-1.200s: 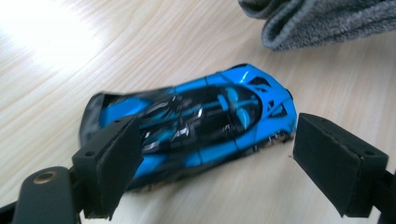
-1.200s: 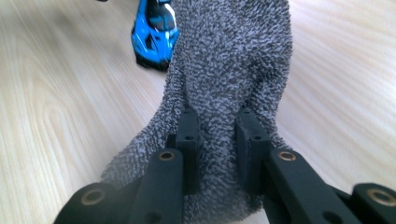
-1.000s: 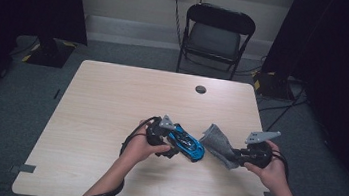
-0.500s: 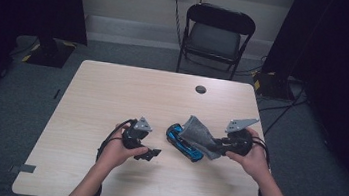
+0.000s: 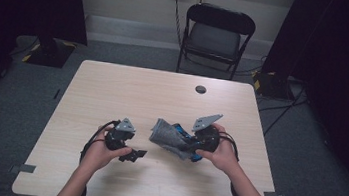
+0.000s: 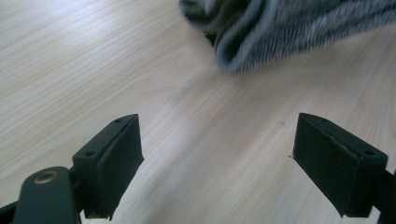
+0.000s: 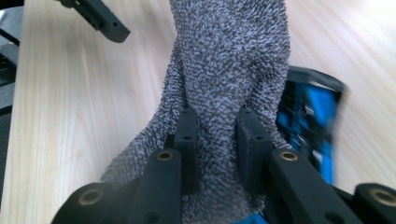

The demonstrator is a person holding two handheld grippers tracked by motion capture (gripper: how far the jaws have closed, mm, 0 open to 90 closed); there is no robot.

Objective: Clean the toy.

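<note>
A grey fuzzy cloth [image 5: 170, 136] hangs from my right gripper [image 5: 191, 148], which is shut on it; in the right gripper view both pads pinch a fold of the cloth [image 7: 224, 93]. Under and behind the cloth lies a blue and black object [image 5: 192, 141] [image 7: 306, 123] on the wooden table [image 5: 152, 95]. My left gripper [image 5: 134, 154] stands open to the left of the cloth, over bare wood. In the left gripper view its jaws are wide apart with nothing between them, and the cloth's edge [image 6: 280, 28] lies ahead of them.
A small dark round disc [image 5: 200, 89] sits near the table's far edge. A folding chair [image 5: 215, 35] stands behind the table. Cables [image 5: 281, 111] run over the floor at the right.
My left gripper has drawn back to the left, away from the blue object. My right gripper has carried the grey cloth leftward, over the blue object.
</note>
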